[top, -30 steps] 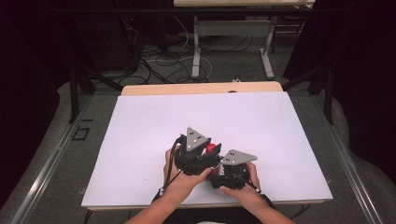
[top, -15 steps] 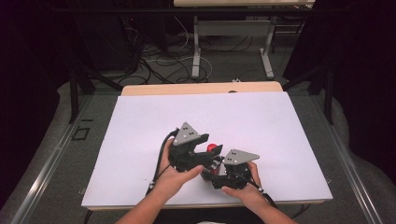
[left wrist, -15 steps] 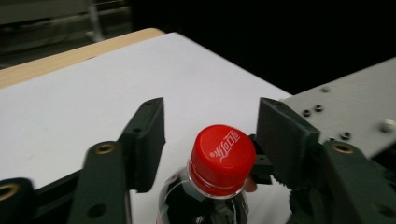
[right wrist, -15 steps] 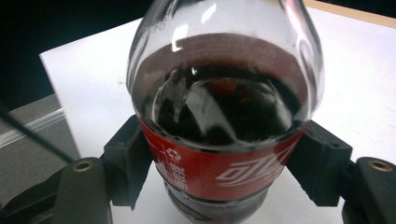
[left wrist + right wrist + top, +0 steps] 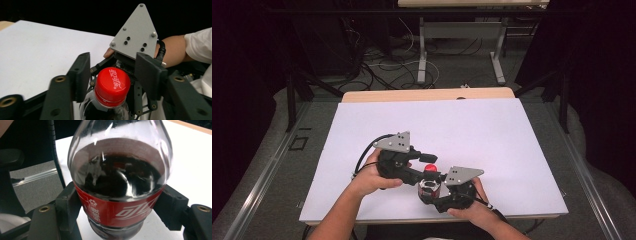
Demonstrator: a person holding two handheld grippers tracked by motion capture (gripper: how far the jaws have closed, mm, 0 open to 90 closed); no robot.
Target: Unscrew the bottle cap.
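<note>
**Operator:** Bottle work, cap stage. The clear plastic cola bottle with the red label [image 5: 117, 202] stands upright near the table's front edge, at about six o'clock on the white rectangular tabletop [image 5: 492, 135]. My right gripper [image 5: 437, 192] is clamped on its body: in the right gripper view both black pads press the label from either side.

**Observer:** And the left?

**Operator:** My left gripper [image 5: 112, 75] comes in from about ten o'clock of the bottle and straddles the round red screw cap [image 5: 112, 83]. Its jaws have just been closing with the cap between them. In the left gripper view the pad on the left looks at the cap's edge or just shy of it, while the one on the right stands a little off, so I judge it loose, not yet gripping.

**Observer:** So which step?

**Operator:** Taking hold of the cap for a twist, I'd say. The cap sits fully down on the neck, so nothing is unscrewed yet.

**Observer:** What does the next move need?

**Operator:** Squeeze the left jaws square on the cap's ribbed side, then turn the wrist while the right hand holds the body firm. Dark liquid fills the bottle to the shoulder, so a tilt could spill or fizz.
</note>
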